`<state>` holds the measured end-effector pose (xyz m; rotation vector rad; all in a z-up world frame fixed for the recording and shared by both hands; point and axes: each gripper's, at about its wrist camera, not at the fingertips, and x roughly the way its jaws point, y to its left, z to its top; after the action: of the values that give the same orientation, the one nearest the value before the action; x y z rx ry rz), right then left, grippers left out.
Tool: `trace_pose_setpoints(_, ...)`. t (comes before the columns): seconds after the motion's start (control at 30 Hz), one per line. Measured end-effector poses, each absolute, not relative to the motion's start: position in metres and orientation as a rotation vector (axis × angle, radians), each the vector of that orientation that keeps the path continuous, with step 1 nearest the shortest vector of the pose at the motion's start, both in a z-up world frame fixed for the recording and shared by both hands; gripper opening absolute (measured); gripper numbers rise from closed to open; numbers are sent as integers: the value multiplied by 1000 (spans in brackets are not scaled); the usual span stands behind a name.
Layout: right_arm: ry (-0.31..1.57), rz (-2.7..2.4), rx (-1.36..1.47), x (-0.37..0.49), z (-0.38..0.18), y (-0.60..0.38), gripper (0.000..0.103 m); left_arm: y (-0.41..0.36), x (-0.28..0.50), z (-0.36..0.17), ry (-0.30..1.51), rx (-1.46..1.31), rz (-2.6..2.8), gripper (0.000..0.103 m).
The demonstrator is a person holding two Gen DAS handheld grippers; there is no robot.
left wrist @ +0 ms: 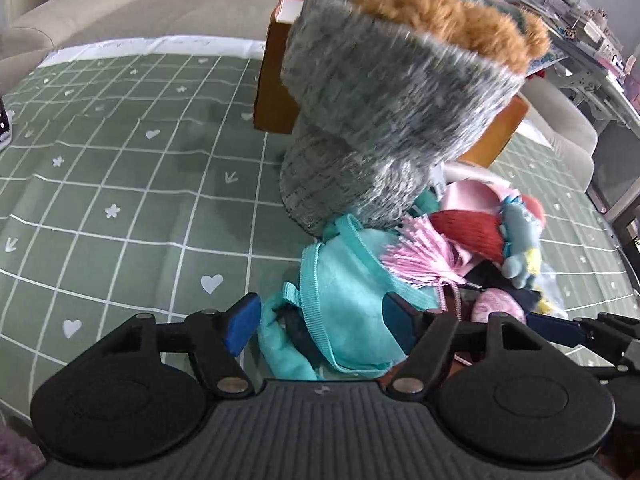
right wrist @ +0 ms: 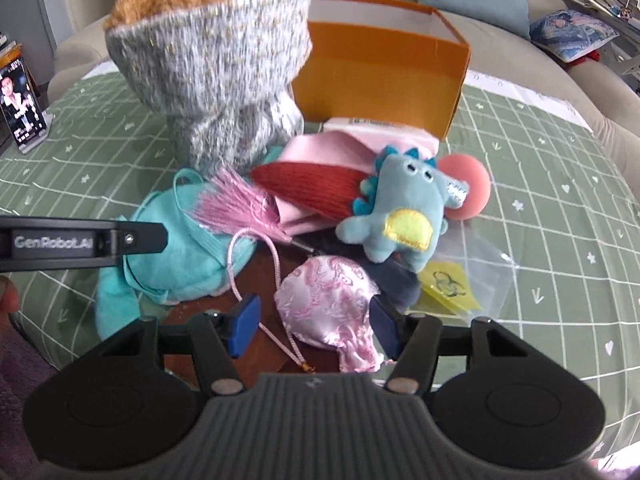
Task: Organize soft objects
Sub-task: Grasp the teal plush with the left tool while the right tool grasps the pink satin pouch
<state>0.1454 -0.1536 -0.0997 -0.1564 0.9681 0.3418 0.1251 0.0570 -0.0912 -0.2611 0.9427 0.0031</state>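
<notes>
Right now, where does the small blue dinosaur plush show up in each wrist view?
Left wrist: blue dinosaur plush at right of centre, on the far edge of the pile, partly hidden.
Right wrist: blue dinosaur plush just right of centre, belly up, in full view.
Shared landmark: orange box behind the pile.

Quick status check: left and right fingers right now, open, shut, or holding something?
Left gripper: open, teal pouch between the fingers, not gripped.
Right gripper: pink satin pouch between the fingers; grip cannot be told.
</notes>
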Motion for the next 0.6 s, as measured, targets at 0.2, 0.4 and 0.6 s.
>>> trace_pose_setpoints(0.2,934,319,-217,144,-103,-145,49,57,133,-104,968,-282,24,82)
trace_pose_setpoints(0.4,916,324,-232,141,-101,-145,45,49,130,-98,944,-230,23,53)
trace_pose_setpoints(0.6,874,336,-227,137,-92,-146,43,54,124,-89,903,-239,72,22)
